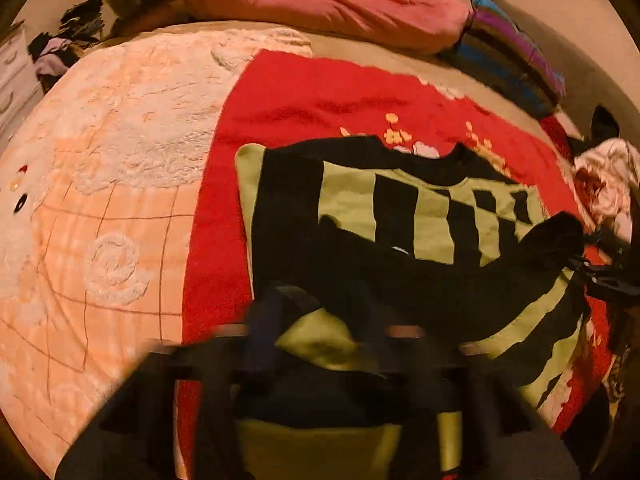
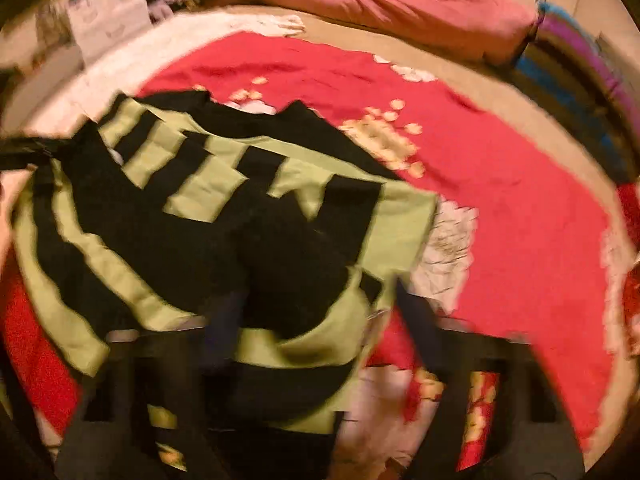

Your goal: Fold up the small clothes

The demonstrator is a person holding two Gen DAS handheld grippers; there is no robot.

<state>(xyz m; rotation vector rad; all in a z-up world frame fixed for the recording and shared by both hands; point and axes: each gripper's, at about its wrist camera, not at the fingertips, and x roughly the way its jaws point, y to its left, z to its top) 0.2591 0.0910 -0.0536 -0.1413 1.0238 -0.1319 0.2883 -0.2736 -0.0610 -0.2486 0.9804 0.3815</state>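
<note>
**Left wrist view: striped shirt spread on a red blanket, both grippers at its near edge**

Left wrist view shows a black and green striped shirt (image 1: pixel 400 216) lying on a red blanket (image 1: pixel 320 96) that covers part of the bed. Beside the red blanket lies a peach blanket (image 1: pixel 112 184), and a pink pillow (image 1: pixel 320 4) rests along the far edge of the bed. The left gripper (image 1: pixel 320 344) is blurred; green and black cloth bunches between its fingers, so it appears to pinch the shirt's near hem. At the right edge of this view the other tool meets a dark sleeve.

From the right wrist view, the shirt fills the left half of the frame. The right gripper (image 2: pixel 316 320) is also blurred. Its fingers stand apart with shirt fabric lying between them, but whether it grips the cloth I cannot tell.
</note>
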